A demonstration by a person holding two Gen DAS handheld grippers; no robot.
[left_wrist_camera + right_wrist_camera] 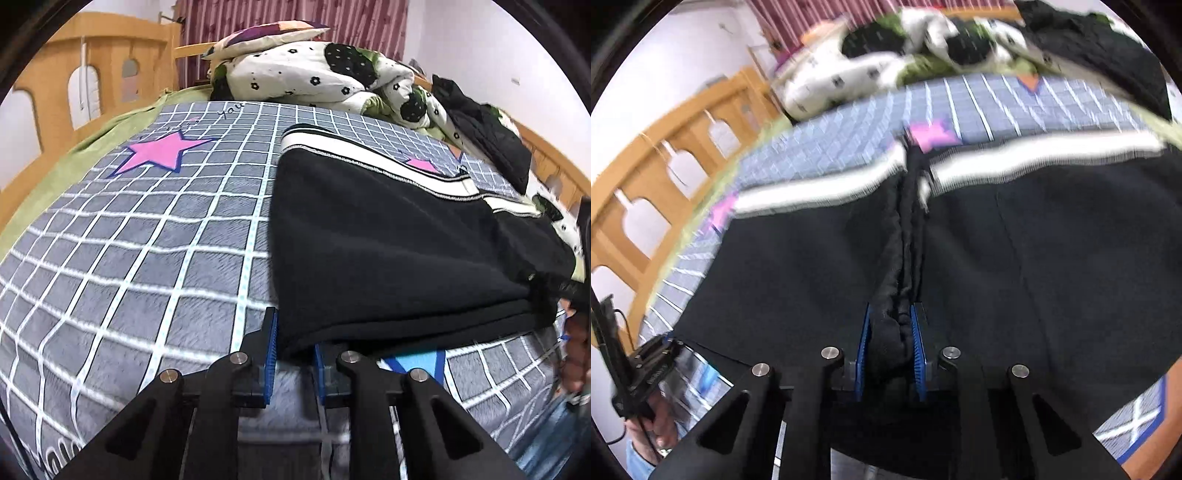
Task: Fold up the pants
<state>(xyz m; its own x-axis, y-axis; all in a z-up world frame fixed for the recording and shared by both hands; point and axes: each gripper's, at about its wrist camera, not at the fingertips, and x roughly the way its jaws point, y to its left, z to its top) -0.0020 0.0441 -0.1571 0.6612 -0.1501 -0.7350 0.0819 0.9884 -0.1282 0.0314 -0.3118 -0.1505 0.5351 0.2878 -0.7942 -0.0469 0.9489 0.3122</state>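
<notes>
Black pants [388, 236] with a white striped waistband [369, 155] lie folded on the grey checked bedspread [147, 229]. My left gripper [293, 350] stands at the pants' near left corner; the cloth edge drapes over its right finger, and the jaws stand apart with a gap between them. In the blurred right wrist view, my right gripper [892, 347] is shut on a bunched ridge of the black pants [897, 258], and the waistband [1015, 158] lies beyond.
A flowered quilt and pillow [317, 74] are piled at the bed's far end, with a black garment [487, 136] beside them. A wooden bed rail [92, 74] runs along the left. The other hand and gripper [646, 373] show at lower left.
</notes>
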